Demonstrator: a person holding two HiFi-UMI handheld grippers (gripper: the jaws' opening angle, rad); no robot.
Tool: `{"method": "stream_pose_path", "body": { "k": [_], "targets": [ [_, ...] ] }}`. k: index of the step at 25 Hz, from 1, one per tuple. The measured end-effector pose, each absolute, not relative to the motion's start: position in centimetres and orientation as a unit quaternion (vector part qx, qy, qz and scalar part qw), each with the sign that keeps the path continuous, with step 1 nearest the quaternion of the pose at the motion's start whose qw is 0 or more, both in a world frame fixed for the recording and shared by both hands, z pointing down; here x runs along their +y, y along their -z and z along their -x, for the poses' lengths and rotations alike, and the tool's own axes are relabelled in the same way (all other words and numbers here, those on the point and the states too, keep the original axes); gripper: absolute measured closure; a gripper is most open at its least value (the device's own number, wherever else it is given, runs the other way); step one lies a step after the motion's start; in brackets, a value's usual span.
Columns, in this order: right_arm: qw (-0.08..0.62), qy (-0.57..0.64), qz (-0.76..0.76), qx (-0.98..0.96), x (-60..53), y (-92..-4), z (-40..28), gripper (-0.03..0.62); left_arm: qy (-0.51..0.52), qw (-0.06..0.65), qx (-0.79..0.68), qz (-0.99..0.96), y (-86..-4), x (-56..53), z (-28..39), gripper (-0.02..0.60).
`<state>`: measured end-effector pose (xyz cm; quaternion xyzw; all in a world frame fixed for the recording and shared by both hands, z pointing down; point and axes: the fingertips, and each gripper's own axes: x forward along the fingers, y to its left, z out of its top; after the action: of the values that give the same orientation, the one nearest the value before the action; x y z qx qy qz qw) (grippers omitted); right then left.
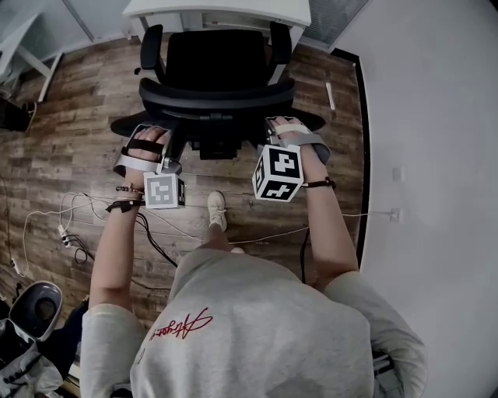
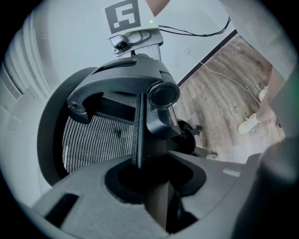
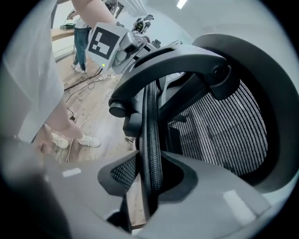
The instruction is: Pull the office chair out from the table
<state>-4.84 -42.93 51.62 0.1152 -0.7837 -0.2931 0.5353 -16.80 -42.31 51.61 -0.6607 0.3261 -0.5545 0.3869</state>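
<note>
A: Wood-plank flooring (image 1: 70, 116) runs under everything, and the white table (image 1: 218, 9) stands at twelve o'clock in the head view. How far out is the office chair (image 1: 214, 62)?

B: From above, the front of its seat lies right at the table edge, with the armrests (image 1: 152, 47) close beside it. I judge the pull begun, not finished. Bare floor is left toward six o'clock.

A: And the grip?

B: The left gripper (image 1: 146, 146) at nine o'clock of the backrest (image 1: 218, 97) and the right gripper (image 1: 289, 134) at three o'clock each clamp its rim. Each gripper view shows the mesh edge pinched between the jaws.

A: Any writing?

B: Red cursive on the person's grey shirt (image 1: 233, 311), which I cannot read with certainty. The cubes (image 1: 165, 190) carry only square markers. No brand shows on the chair.
</note>
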Motion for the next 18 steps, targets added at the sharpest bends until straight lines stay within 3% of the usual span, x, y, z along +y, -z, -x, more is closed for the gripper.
{"method": "stream_pose_path", "body": {
  "k": [18],
  "targets": [
    [0.536, 0.293, -0.118, -0.783, -37.6, -51.5, 4.1, 0.480, 0.550, 0.392, 0.328, 0.661, -51.5, -37.1, 16.1, 0.454]
  ]
}}
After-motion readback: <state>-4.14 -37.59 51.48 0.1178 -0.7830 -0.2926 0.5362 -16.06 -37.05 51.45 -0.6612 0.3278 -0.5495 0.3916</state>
